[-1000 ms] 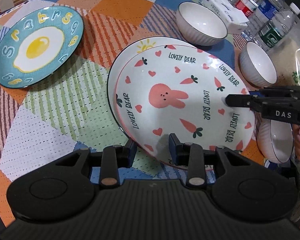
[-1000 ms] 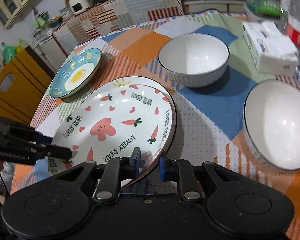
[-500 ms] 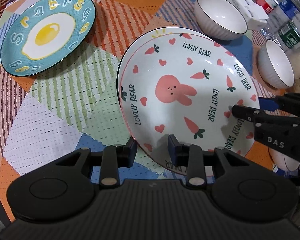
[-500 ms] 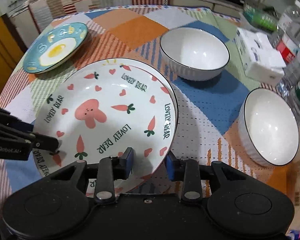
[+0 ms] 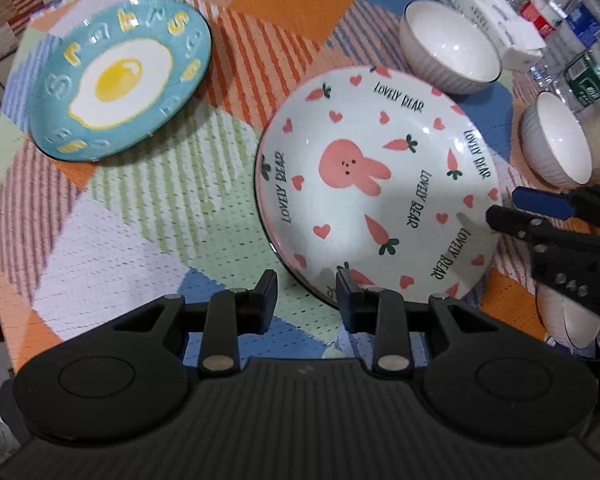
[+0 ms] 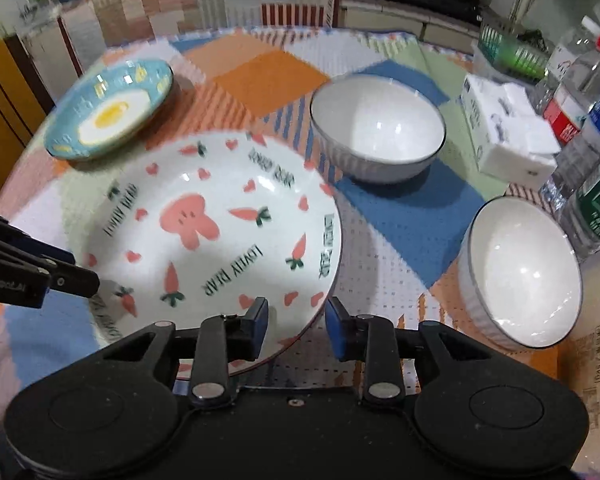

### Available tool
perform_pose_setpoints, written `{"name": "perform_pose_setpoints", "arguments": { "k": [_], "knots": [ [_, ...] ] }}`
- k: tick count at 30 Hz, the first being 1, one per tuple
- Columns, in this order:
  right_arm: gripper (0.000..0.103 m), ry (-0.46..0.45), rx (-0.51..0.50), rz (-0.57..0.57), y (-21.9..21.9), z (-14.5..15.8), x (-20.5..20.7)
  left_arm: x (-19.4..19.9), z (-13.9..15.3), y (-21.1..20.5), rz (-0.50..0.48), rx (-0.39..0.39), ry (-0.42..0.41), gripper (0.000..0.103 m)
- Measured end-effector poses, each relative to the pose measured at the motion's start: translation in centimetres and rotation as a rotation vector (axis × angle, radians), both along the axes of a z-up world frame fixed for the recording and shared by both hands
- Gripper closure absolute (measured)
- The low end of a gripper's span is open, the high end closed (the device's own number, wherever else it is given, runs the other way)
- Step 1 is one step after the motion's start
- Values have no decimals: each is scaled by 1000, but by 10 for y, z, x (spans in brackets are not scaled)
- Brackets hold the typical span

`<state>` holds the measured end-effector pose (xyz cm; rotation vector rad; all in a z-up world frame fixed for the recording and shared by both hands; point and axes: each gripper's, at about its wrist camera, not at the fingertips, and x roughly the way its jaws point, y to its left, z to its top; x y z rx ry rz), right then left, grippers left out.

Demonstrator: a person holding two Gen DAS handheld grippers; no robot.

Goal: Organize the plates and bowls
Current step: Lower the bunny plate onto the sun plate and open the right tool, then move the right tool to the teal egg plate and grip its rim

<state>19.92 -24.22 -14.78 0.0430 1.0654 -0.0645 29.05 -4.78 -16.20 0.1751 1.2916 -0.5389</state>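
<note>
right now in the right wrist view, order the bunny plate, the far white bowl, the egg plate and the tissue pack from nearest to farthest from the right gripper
1. Bunny plate: its near rim sits between the right gripper fingers.
2. Far white bowl: straight beyond, centre of the table.
3. Egg plate and tissue pack: far left and far right, too close to call.

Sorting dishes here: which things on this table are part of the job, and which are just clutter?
Job: bunny plate, stacked on another plate; egg plate; white bowls.
Clutter: tissue pack, water bottles, green bottle.
</note>
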Motion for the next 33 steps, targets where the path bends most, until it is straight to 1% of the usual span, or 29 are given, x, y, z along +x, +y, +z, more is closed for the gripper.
{"name": "perform_pose_setpoints", "arguments": {
  "k": [5,9,11,13,18,19,22,24,25,26,28,30,32,33],
  "knots": [
    [67,-70,61,35,4,34,-10,-7,30,14,-3,-13,-58,71],
    [67,-131,95,82,16,59,-16,-14,52,26,2,-11,-98,69],
    [67,-145,118,106,24,67,-14,-18,63,34,5,-5,-124,68],
    [66,-164,120,135,34,74,-12,-22,72,43,12,8,-154,68],
    [55,-189,82,214,66,94,-6,-30,96,65,21,26,-231,63],
    [54,-186,81,231,73,97,-4,-31,100,70,29,25,-238,62],
    [45,-198,98,301,89,106,3,-28,110,88,53,7,-257,62],
    [38,-222,111,348,99,113,11,-21,115,100,75,-12,-261,58],
    [37,-232,117,369,103,116,16,-15,117,108,88,-17,-259,53],
    [34,-246,123,390,106,119,21,-9,117,114,102,-14,-252,46],
    [32,-273,134,418,110,121,37,2,116,126,137,-5,-249,39],
    [31,-252,137,461,110,116,54,14,113,135,148,16,-264,36],
    [31,-229,120,460,105,110,69,28,106,146,165,52,-270,29],
    [31,-218,127,455,101,105,78,36,103,150,171,62,-273,27]
  ]
}}
